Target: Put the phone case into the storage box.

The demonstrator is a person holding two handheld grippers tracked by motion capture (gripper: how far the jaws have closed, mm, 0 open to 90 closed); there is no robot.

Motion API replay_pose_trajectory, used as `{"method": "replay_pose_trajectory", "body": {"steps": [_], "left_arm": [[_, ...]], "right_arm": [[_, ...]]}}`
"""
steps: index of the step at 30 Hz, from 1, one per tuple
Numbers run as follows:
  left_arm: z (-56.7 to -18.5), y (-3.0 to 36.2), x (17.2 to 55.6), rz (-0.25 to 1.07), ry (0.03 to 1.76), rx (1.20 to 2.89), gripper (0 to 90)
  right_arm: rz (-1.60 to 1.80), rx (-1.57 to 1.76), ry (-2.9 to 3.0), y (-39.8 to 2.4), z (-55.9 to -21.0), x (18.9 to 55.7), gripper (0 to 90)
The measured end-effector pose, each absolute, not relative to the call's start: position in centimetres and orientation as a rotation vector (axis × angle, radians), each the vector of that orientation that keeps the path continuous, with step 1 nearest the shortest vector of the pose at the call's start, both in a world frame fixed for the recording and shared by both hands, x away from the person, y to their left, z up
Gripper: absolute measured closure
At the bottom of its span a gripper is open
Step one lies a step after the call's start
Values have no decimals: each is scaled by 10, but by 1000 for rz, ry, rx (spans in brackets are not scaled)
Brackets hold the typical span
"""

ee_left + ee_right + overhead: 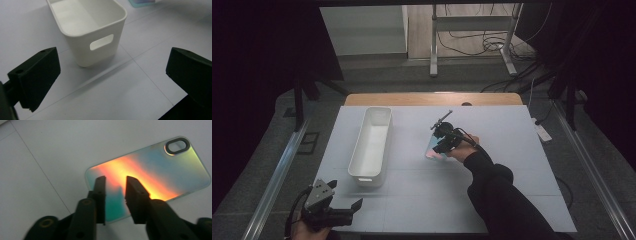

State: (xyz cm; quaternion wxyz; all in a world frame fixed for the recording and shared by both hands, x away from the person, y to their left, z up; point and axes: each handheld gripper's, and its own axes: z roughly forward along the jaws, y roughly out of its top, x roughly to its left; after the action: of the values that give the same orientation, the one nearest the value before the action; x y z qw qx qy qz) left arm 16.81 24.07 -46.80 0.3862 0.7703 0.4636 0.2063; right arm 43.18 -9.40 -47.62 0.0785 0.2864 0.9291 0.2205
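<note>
my table (492, 200), with two things lying on it.

i see a pale grey top with thin seam lines and a wooden edge (432, 98) at the far side. a white bin (371, 145) stands left of centre, long side running away from me, a handle slot in its near end. right of it, well apart, a shiny phone case (150, 170) lies flat, camera hole at its far end.

On the table (512, 165), the bin (371, 145) lies left of the phone case (434, 150)
</note>
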Motion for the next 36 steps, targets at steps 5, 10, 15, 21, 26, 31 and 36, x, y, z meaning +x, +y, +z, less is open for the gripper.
{"method": "replay_pose_trajectory", "body": {"steps": [5, 10, 15, 21, 26, 31, 36], "left_arm": [[-468, 241, 168, 525, 1181, 1962, 3], [-468, 240, 168, 525, 1180, 1964, 3], [-468, 240, 168, 524, 1180, 1965, 3], [-468, 240, 168, 523, 1178, 1965, 3], [-468, 241, 168, 520, 1178, 1965, 3], [-468, 241, 168, 519, 1176, 1965, 3], [-468, 241, 168, 518, 1176, 1964, 3]], "right_arm": [[674, 840, 2809, -93, -477, 434, 892], [706, 846, 2809, -87, -479, 435, 892], [725, 847, 2822, -79, -483, 438, 892], [748, 859, 2824, -70, -486, 441, 892], [742, 859, 2836, -60, -491, 444, 892], [719, 849, 2834, -52, -497, 446, 892], [700, 855, 2838, -49, -504, 449, 892]]}}
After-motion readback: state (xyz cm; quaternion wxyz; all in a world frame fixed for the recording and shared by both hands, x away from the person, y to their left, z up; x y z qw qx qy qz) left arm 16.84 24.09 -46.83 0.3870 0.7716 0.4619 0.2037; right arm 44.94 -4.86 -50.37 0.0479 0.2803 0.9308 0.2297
